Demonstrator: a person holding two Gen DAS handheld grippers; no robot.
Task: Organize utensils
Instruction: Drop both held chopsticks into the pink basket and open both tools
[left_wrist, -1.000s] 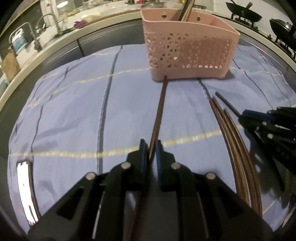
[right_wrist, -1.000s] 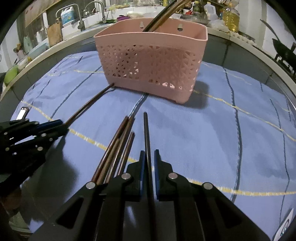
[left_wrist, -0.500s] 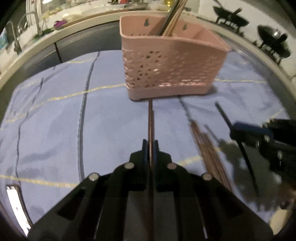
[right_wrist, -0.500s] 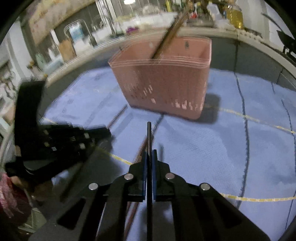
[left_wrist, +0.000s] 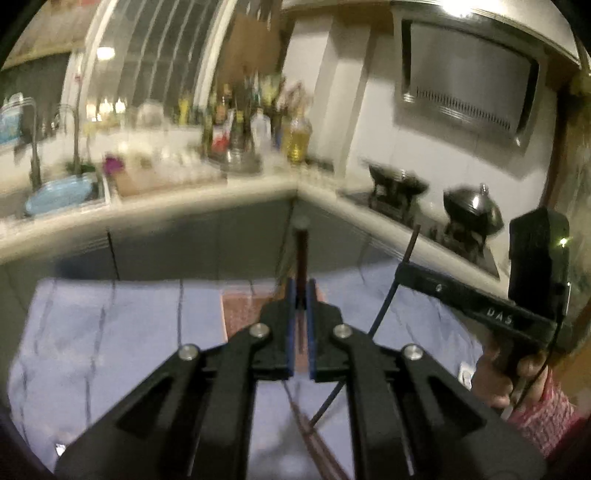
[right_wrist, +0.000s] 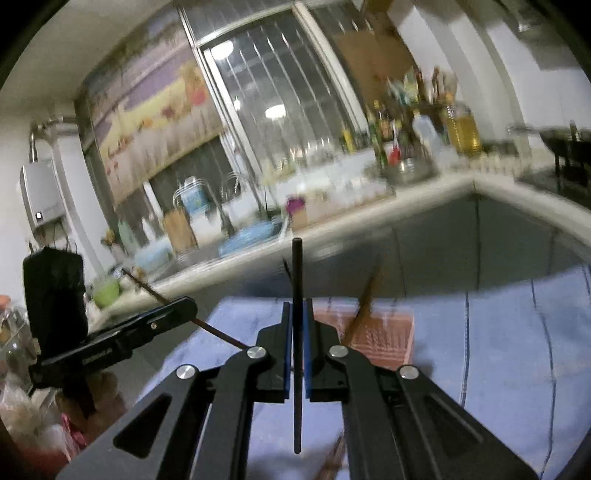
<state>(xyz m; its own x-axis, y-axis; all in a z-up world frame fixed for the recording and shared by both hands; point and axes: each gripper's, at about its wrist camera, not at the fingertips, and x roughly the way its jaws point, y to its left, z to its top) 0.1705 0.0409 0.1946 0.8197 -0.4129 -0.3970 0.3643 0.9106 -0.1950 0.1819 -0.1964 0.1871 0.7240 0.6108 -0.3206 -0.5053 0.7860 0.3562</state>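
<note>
My left gripper (left_wrist: 301, 286) is shut on a brown chopstick (left_wrist: 302, 251) and holds it up in the air, end pointing up. My right gripper (right_wrist: 296, 308) is shut on a dark chopstick (right_wrist: 296, 280), also raised above the table. The pink basket (right_wrist: 384, 334) stands on the blue cloth below and ahead, with chopsticks (right_wrist: 365, 299) leaning in it; it shows partly behind the left fingers (left_wrist: 240, 310). Several brown chopsticks (left_wrist: 314, 443) lie on the cloth below. The right gripper also shows in the left wrist view (left_wrist: 410, 271), and the left gripper in the right wrist view (right_wrist: 184, 308).
The blue cloth (right_wrist: 517, 332) covers the table. A kitchen counter (left_wrist: 184, 199) runs behind with a sink, a blue dish (left_wrist: 59, 194) and bottles (left_wrist: 295, 136). Woks (left_wrist: 472, 210) sit on the stove at right. Both views are motion-blurred.
Both grippers have lifted their chopsticks off the cloth and tilted upward, so the views now show the kitchen wall. The basket now sits low in both views.
</note>
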